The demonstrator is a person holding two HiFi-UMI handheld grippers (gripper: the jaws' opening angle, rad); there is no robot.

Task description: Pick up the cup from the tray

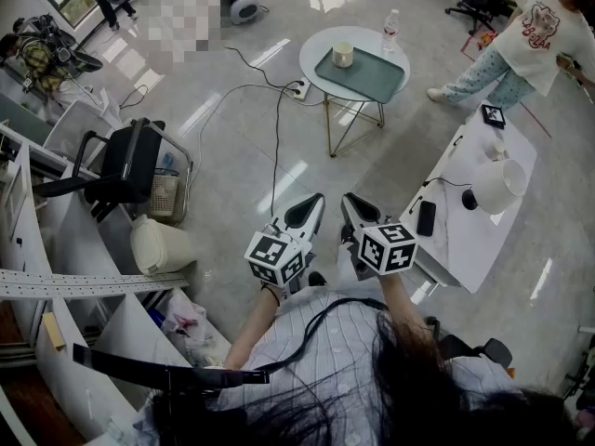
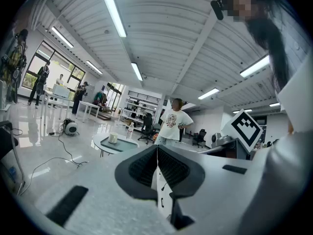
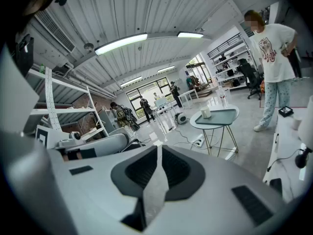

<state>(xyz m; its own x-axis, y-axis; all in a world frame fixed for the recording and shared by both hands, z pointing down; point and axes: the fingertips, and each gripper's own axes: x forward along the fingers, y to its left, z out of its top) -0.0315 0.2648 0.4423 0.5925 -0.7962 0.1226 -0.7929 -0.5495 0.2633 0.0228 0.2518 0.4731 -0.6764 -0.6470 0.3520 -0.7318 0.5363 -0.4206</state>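
A cream cup stands at the far left of a green tray on a small round white table, well ahead of me across the floor. Both grippers are held close to my body, far short of that table. The left gripper and right gripper point toward it side by side, each shut with nothing between the jaws. The left gripper view shows its shut jaws, with the cup small in the distance. In the right gripper view the jaws are likewise shut, the cup and tray far beyond.
A water bottle stands on the round table behind the tray. A white desk with a lamp and phone lies to my right, and a person stands beyond it. A black chair, a bin and floor cables are at left.
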